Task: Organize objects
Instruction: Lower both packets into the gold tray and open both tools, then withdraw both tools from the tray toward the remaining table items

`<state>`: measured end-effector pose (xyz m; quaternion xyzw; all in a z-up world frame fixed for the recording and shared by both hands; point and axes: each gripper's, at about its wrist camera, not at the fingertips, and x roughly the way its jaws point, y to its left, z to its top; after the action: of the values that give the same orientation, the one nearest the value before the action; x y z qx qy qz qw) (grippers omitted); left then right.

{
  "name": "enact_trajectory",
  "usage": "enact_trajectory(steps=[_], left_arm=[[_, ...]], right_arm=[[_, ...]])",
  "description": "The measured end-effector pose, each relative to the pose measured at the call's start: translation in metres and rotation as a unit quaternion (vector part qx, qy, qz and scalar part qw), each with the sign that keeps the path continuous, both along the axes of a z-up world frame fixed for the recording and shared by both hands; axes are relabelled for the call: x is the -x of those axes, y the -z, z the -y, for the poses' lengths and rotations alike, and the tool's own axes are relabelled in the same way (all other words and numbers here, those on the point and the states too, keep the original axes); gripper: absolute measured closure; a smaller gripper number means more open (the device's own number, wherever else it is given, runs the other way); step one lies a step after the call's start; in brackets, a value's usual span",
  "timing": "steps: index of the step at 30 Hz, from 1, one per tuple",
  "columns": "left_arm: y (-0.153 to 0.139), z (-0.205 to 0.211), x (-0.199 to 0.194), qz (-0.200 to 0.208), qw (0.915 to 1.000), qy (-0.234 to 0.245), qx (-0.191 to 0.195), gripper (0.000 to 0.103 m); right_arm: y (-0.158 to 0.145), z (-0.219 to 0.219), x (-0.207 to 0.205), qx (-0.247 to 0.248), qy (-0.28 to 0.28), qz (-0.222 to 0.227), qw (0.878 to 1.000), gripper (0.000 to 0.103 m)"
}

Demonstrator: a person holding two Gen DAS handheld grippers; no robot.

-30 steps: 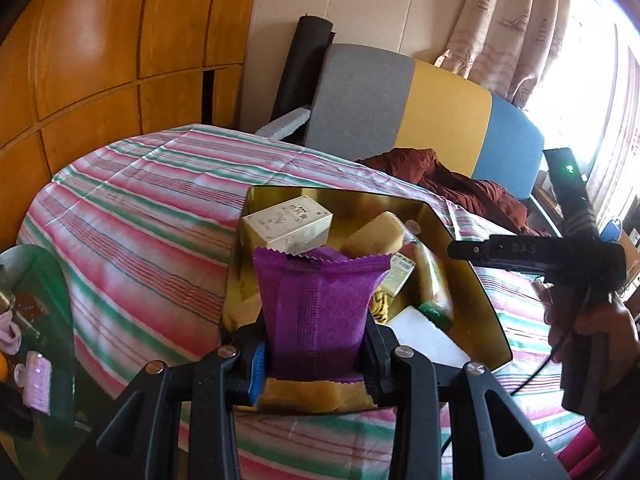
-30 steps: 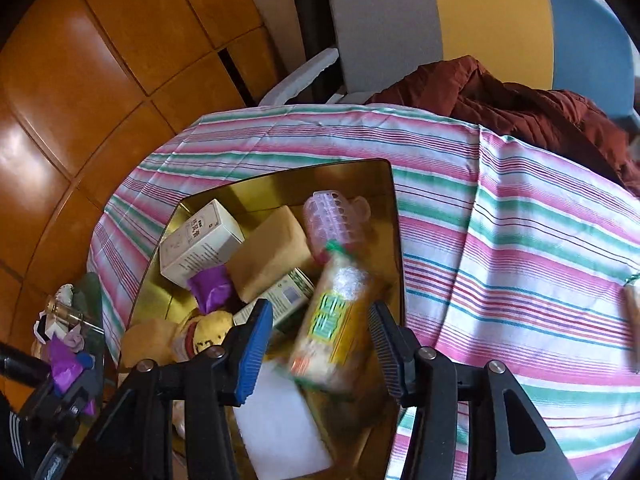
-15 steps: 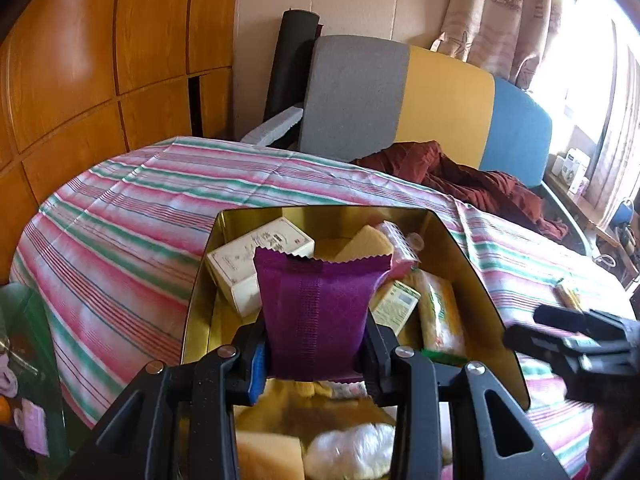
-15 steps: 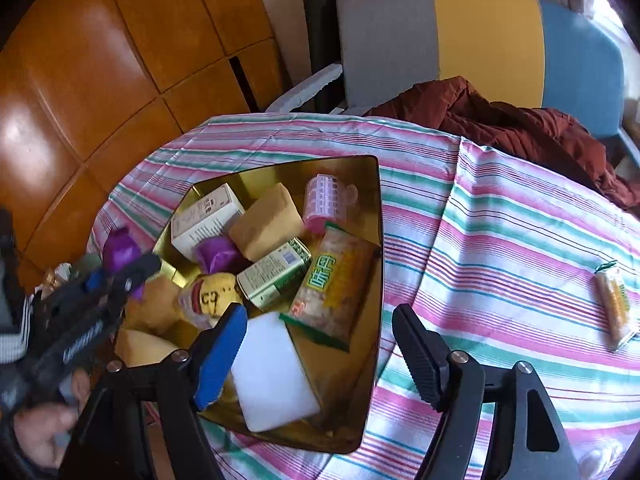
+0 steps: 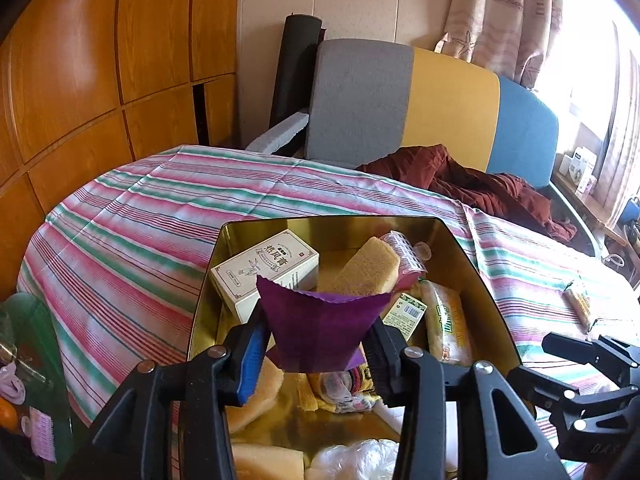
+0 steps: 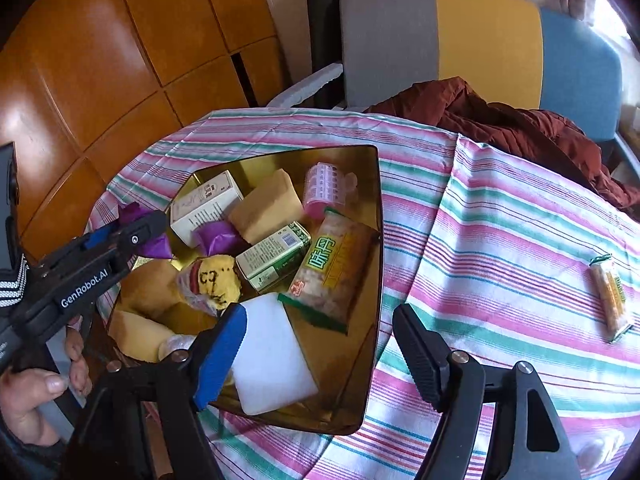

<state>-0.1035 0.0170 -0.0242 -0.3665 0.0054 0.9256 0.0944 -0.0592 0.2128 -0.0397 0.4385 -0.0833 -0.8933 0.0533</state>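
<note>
As the left gripper has just been loosening its jaws, the purple packet sags between them above the gold tray, ready to drop in; the right gripper gapes empty beside it.

We see the left gripper built of black plastic arms studded with round silver screws, one finger faced with a ribbed blue pad, the other with a ribbed black one. The right gripper has the same make: black frame, silver screws, a blue pad opposite a black pad. Seen from the right wrist view, the left tool's side carries white "GenRobot.AI" lettering. By it we see a dark cuff with white stripes.
</note>
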Motion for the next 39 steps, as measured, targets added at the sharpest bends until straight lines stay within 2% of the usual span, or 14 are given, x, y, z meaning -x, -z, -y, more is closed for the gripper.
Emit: enact_trajectory(steps=[5,8,18,20,30,35,39], left_arm=[[-0.001,-0.002,-0.003,-0.001,1.0000,0.004,0.001,0.058],[-0.002,-0.003,-0.005,0.001,1.0000,0.009,-0.003,0.054],[-0.005,0.004,-0.023,0.006,0.9989,0.025,-0.040,0.049],[-0.004,0.009,-0.030,0.004,0.9986,0.022,-0.048,0.048],[0.013,0.040,-0.059,0.028,0.9978,0.004,-0.060,0.048],[0.009,0.032,-0.068,0.022,0.9983,0.013,-0.052,0.048],[-0.002,0.010,-0.073,0.009,0.9986,0.040,-0.033,0.048]], right_arm=[[0.002,-0.001,-0.004,0.001,0.003,0.001,1.000,0.021],[0.000,-0.001,-0.008,0.001,0.004,-0.004,1.000,0.020],[-0.008,-0.003,-0.023,0.002,0.010,-0.021,1.000,0.006],[-0.009,-0.004,-0.027,0.001,0.012,-0.024,1.000,0.000],[-0.011,-0.015,-0.052,-0.017,0.023,-0.033,0.999,0.000],[-0.011,-0.032,-0.069,-0.029,0.040,-0.032,0.998,0.000],[-0.009,-0.056,-0.088,-0.041,0.065,-0.025,0.997,0.000]])
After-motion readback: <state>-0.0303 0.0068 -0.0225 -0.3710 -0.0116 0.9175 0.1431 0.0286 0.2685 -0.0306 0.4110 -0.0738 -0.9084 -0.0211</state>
